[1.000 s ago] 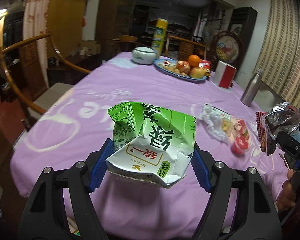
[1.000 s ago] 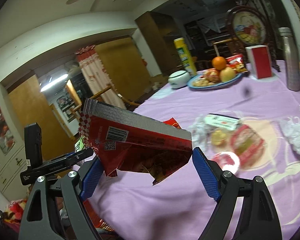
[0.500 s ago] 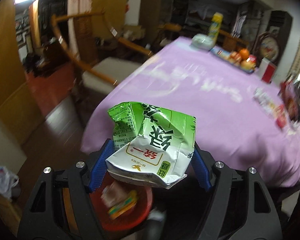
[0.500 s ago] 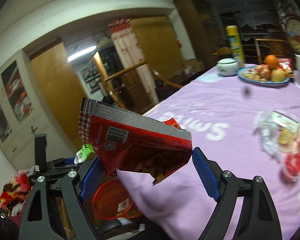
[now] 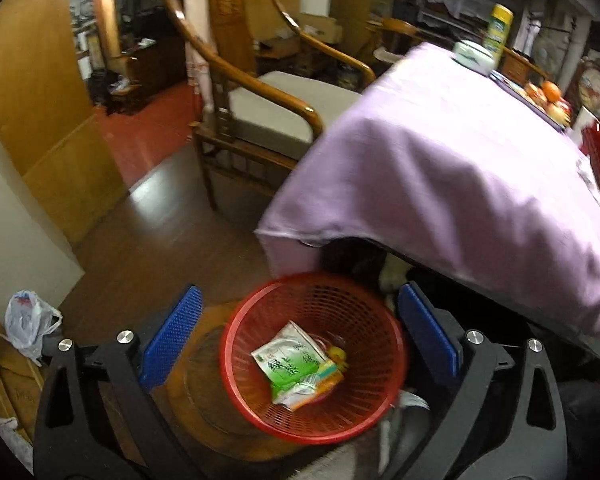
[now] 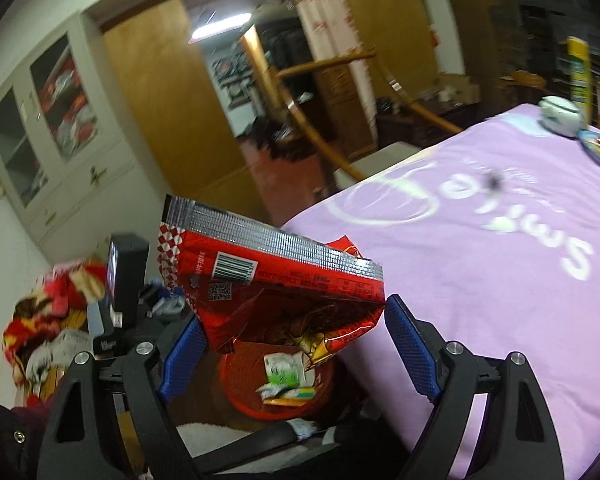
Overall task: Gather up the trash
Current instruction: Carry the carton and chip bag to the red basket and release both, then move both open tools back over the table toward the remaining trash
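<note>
Green tea pack [image 5: 294, 364] dropped from left gripper [image 5: 300, 336], jaws opening, nothing between. Pack lay in red basket [image 5: 384, 376] on wood floor [image 5: 160, 240] beside purple-clothed table [image 5: 440, 168] corner. Right gripper [image 6: 292, 328] held red snack bag [image 6: 272, 280].

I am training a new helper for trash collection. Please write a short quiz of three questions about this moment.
1. True or false: the green tea carton lies inside the red basket.
2. Which gripper grips a red snack bag?
3. The basket stands: A) on the purple tablecloth; B) on the floor beside the table.

Key: 1 true; 2 the right gripper, while the left gripper is opening, empty; 3 B.
</note>
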`<act>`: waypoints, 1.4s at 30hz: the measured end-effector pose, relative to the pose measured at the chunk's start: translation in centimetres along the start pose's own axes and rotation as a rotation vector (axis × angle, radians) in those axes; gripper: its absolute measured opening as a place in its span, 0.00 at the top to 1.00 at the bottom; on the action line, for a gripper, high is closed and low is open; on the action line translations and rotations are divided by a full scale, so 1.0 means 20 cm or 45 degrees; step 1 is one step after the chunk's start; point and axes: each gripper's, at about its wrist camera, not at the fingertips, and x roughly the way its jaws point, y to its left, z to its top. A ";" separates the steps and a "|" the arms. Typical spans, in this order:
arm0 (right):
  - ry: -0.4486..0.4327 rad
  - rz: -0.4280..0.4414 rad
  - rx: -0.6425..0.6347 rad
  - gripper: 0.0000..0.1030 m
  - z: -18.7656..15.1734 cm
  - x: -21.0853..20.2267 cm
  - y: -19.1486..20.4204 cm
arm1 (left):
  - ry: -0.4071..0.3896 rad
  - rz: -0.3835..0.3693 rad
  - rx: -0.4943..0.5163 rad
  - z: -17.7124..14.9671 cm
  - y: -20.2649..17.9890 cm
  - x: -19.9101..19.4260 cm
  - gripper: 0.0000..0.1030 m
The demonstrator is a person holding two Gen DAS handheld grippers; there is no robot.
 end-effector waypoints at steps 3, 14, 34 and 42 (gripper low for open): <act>0.081 0.036 -0.045 0.18 0.00 0.14 0.09 | -0.051 0.098 -0.057 0.00 0.13 -0.01 0.07; 0.381 0.087 -0.138 0.12 -0.05 0.68 0.34 | -0.038 0.156 -0.258 -0.07 0.46 0.05 0.07; 0.497 0.043 -0.239 0.06 -0.12 0.78 0.39 | -0.031 0.144 -0.243 -0.07 0.41 0.07 0.07; 0.378 -0.012 -0.125 0.06 -0.05 0.62 0.25 | -0.031 0.124 -0.244 -0.06 0.38 0.06 0.07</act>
